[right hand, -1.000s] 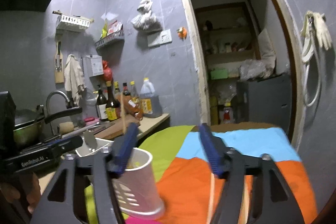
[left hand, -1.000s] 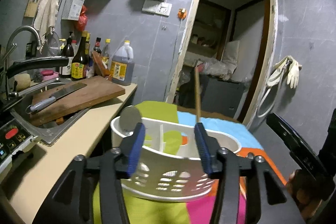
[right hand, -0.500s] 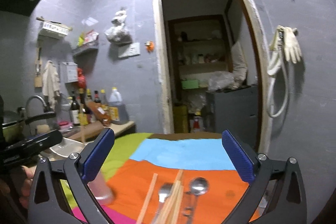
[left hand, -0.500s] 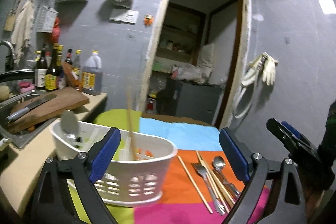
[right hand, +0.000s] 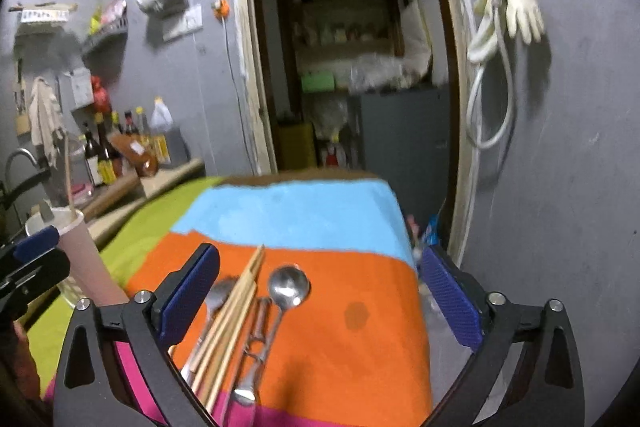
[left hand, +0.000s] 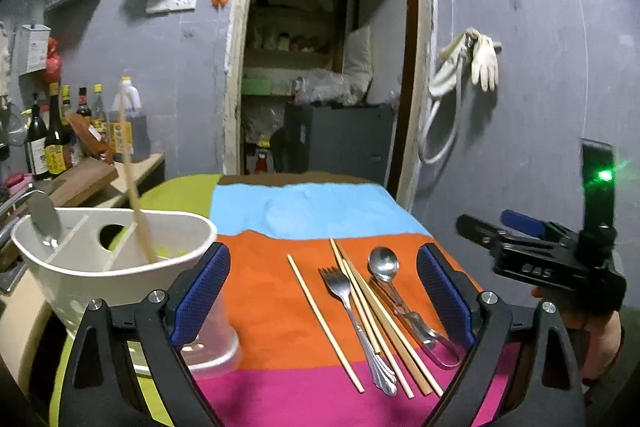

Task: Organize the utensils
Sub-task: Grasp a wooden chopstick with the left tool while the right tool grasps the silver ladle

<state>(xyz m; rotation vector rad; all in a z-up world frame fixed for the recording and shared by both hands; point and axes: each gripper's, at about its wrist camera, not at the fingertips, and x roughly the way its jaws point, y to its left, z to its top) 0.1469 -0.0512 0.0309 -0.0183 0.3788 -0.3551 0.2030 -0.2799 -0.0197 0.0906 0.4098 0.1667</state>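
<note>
On the striped cloth point(left hand: 260, 291), at twelve o'clock of both wide-open, empty tongs point(left hand: 320, 291) point(right hand: 320, 295), chopsticks point(left hand: 376, 311), fork point(left hand: 352, 311) and spoon point(left hand: 386, 267) lie bunched; one piece is best singled out for the white holder point(left hand: 116, 267) at nine o'clock.

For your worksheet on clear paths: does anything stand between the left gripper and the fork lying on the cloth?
Nothing visible does. The left gripper is open and empty, and the fork lies on the orange stripe directly ahead, with chopsticks touching its right side.
</note>
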